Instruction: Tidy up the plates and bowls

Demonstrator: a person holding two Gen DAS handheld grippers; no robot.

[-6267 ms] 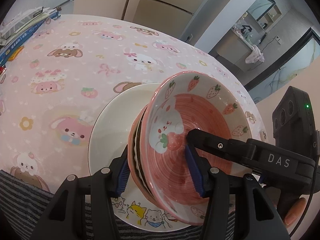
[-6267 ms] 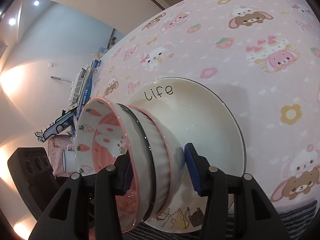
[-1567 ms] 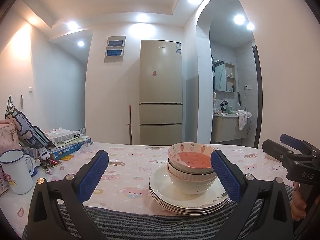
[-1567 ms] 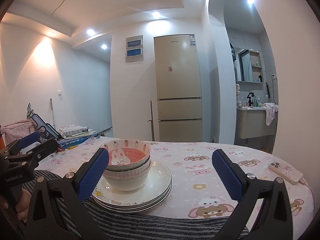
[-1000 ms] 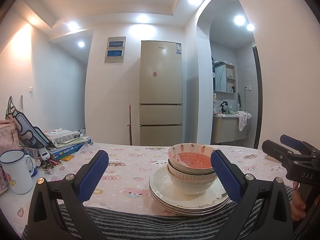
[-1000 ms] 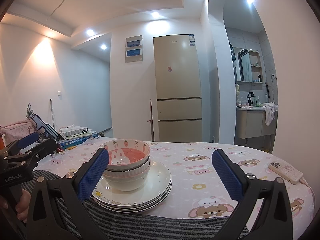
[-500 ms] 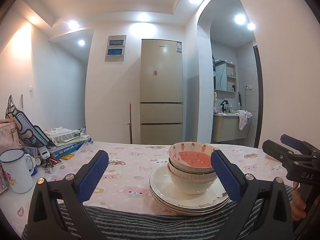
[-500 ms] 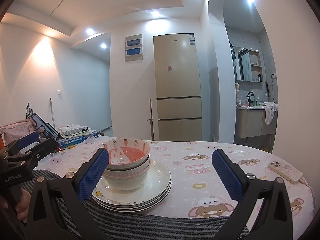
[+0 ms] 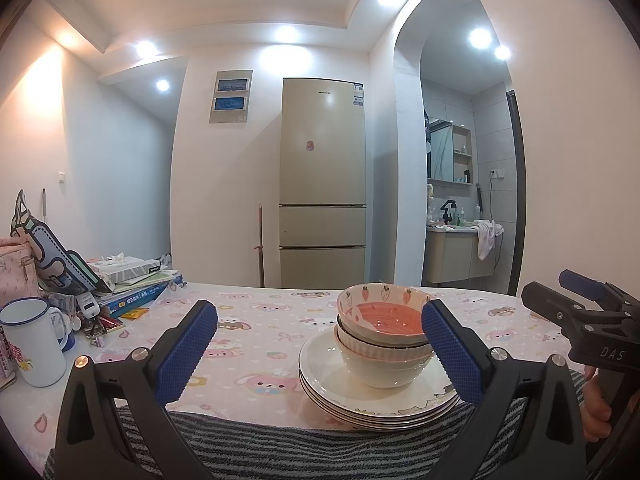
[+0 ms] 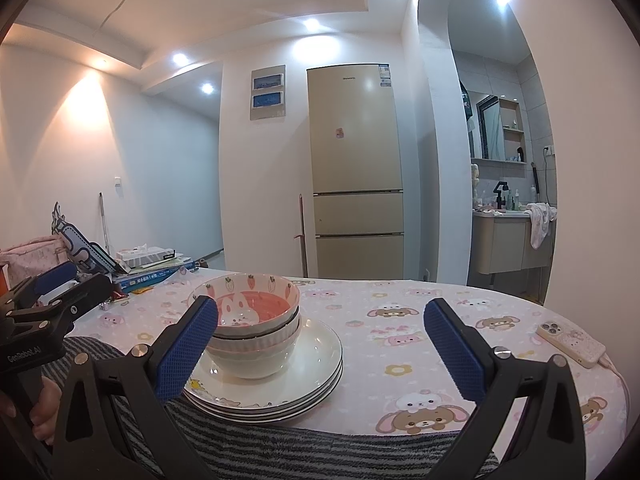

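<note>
Bowls [image 9: 382,336] sit stacked on a pile of plates [image 9: 376,396] at the near edge of the table [image 9: 256,332].

Top bowl is pink inside with strawberries on its rim. Left gripper [image 9: 318,350] has its fingers spread wide and holds nothing. Right gripper [image 10: 320,346] is spread wide too, with nothing in it. Both hang just in front of the dishes and touch none. A white mug [image 9: 32,340] stands far left, and a phone [image 10: 570,342] lies far right.
</note>
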